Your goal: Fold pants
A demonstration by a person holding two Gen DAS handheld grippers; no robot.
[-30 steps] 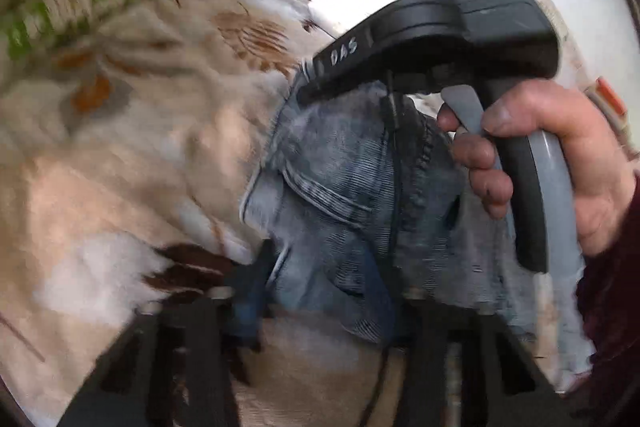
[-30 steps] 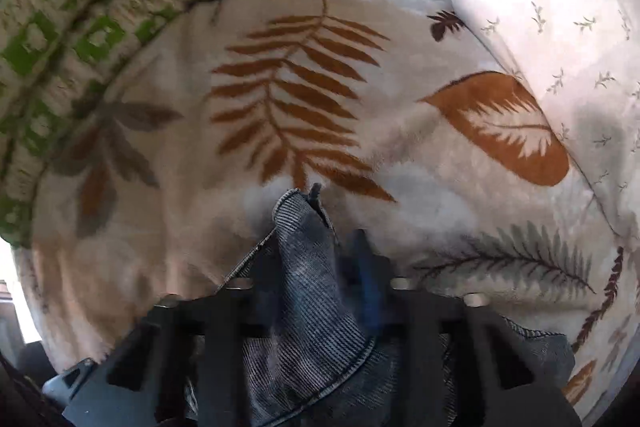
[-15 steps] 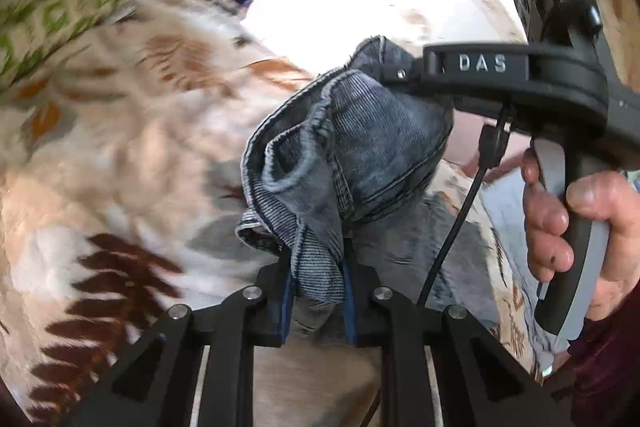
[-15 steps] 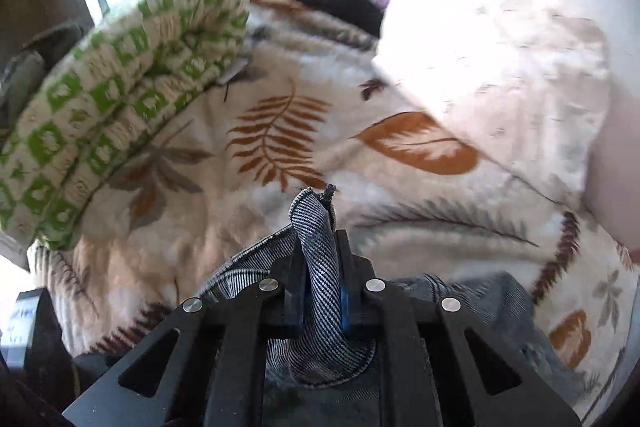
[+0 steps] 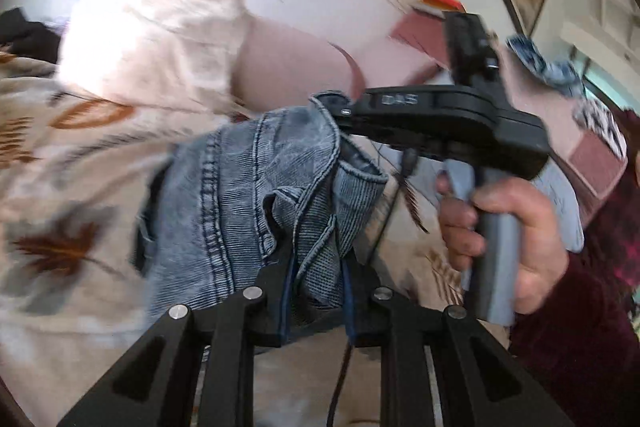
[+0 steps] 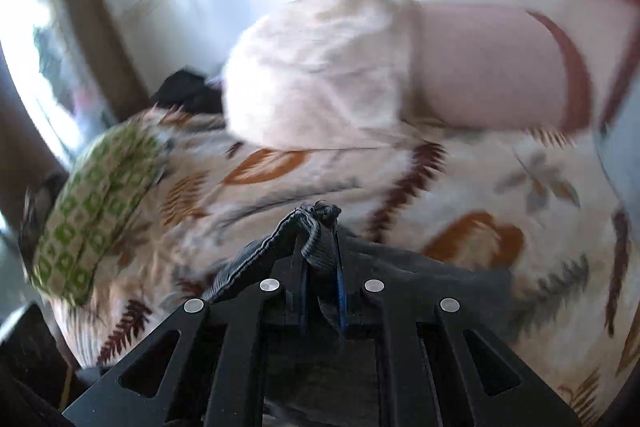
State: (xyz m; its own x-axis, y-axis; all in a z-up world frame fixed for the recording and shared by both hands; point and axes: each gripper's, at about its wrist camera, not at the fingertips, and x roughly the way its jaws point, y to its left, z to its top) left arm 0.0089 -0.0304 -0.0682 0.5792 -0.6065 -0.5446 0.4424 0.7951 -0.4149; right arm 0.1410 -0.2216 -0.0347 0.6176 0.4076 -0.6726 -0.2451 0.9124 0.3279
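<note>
Both the left hand-held gripper [image 5: 316,267] and the right hand-held gripper [image 6: 320,267] (marked "DAS") pinch bunched blue denim pants [image 5: 240,187] above the leaf-patterned bed blanket [image 6: 480,195].

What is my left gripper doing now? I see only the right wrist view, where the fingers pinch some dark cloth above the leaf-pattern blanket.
Observer: The left gripper is shut on a fold of the jeans, close to a stitched seam.
Operator: Are the two grippers far from each other?
Observer: No. In the left wrist view the right gripper pinches the same bunch of jeans just beyond the left fingers.
Operator: Is the cloth really so dark?
Observer: No, it is a light, washed blue. Your view shows only a shadowed part.
</note>
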